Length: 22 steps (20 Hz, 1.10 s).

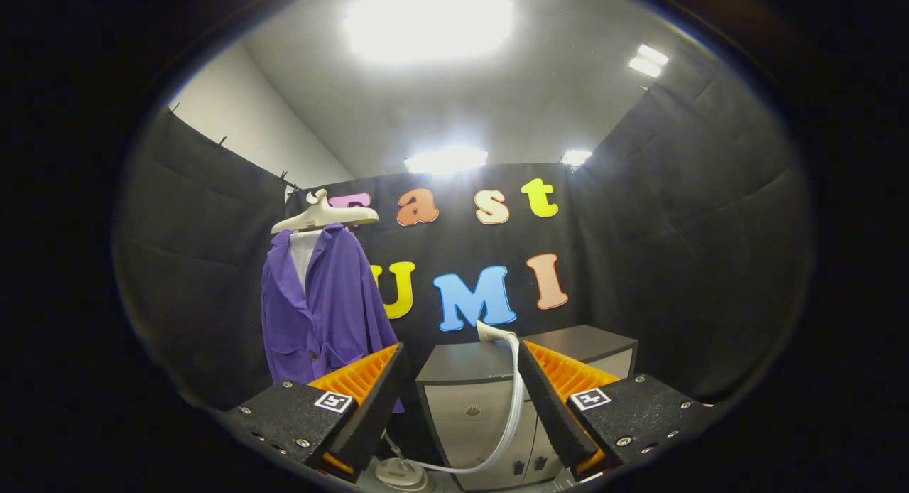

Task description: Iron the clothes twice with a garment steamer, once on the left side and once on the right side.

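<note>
I hold the claw point(460, 401) spread and empty toward the steamer head point(492, 331) resting on the cabinet point(469, 386), purple jacket point(323, 308) hung ready beside.

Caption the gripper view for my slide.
Open tongs face a white steamer head on a grey cabinet, beside a hanging purple jacket.

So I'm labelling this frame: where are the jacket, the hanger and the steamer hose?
jacket point(334, 315): gripper view, front panel, beyond the open fingers.
hanger point(323, 214): gripper view, its shoulder bar.
hose point(513, 408): gripper view, its middle stretch, between the fingers.
</note>
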Available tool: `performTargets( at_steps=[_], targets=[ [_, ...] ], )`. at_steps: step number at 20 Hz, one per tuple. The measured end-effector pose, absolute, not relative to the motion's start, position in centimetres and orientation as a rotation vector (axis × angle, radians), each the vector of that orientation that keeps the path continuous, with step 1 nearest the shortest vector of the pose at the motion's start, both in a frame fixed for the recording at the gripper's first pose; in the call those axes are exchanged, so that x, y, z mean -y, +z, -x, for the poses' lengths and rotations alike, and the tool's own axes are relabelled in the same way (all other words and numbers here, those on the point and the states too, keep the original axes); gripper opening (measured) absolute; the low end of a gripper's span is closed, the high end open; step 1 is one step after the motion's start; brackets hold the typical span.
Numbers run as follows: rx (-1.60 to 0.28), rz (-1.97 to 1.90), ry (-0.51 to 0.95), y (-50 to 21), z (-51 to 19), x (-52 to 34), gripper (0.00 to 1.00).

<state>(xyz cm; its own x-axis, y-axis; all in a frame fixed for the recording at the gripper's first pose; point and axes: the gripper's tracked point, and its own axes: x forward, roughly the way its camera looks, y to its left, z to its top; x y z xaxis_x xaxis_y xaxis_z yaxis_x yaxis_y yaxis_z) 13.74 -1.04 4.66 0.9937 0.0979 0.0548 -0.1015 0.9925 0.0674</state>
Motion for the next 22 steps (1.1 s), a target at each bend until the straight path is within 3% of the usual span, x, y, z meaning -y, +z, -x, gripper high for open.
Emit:
performTargets(
  at_steps=[9, 22],
  targets=[
    [0.063, -0.085, 0.157, 8.1, -24.4, 4.0, 0.95],
    [-0.05, -0.098, 0.249, 7.7, -39.6, 5.3, 0.95]
  ],
)
